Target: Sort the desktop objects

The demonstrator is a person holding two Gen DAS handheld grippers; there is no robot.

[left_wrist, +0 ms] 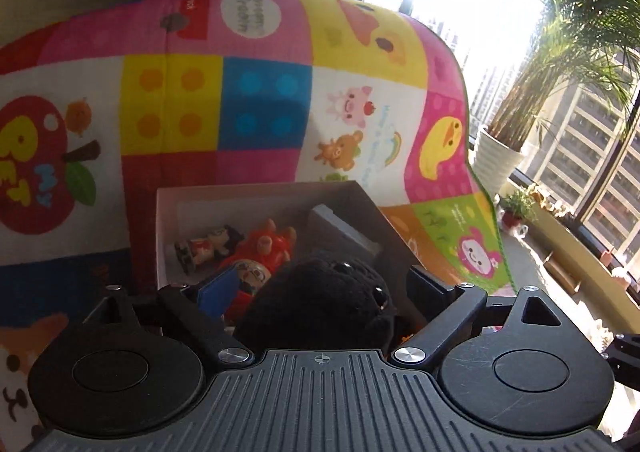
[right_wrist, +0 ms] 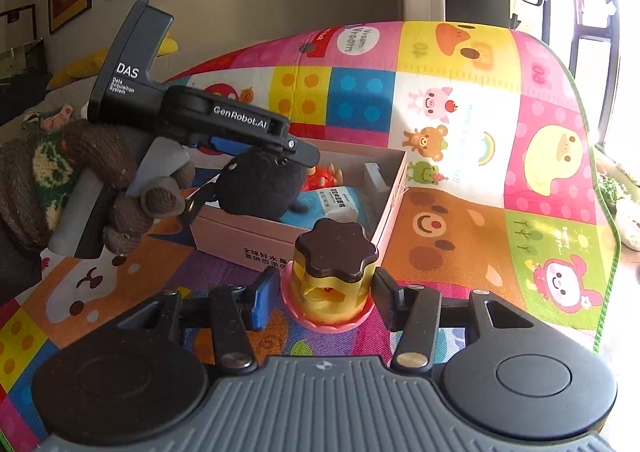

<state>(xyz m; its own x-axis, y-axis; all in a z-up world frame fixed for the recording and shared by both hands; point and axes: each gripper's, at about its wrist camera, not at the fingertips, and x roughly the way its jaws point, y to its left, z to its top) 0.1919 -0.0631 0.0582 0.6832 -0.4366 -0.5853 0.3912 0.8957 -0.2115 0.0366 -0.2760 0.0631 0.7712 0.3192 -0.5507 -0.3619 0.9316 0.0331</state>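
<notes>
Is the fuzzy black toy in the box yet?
Not yet. The black plush toy hangs above the open box, pinched in the left claw, not resting among the toys inside.

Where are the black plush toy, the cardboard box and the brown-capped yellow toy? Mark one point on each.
black plush toy (right_wrist: pixel 260 182), right wrist view, middle of its body
cardboard box (right_wrist: pixel 248 242), right wrist view, near outer wall
brown-capped yellow toy (right_wrist: pixel 336 248), right wrist view, top of its cap

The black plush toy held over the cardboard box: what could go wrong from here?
1. The black plush toy hangs above the open cardboard box, already crowded with figurines and a blue tissue pack; dropped there, it may land on them and roll out.
2. The right gripper straddles the yellow jar with brown scalloped lid; a careless closing could tip it.
</notes>
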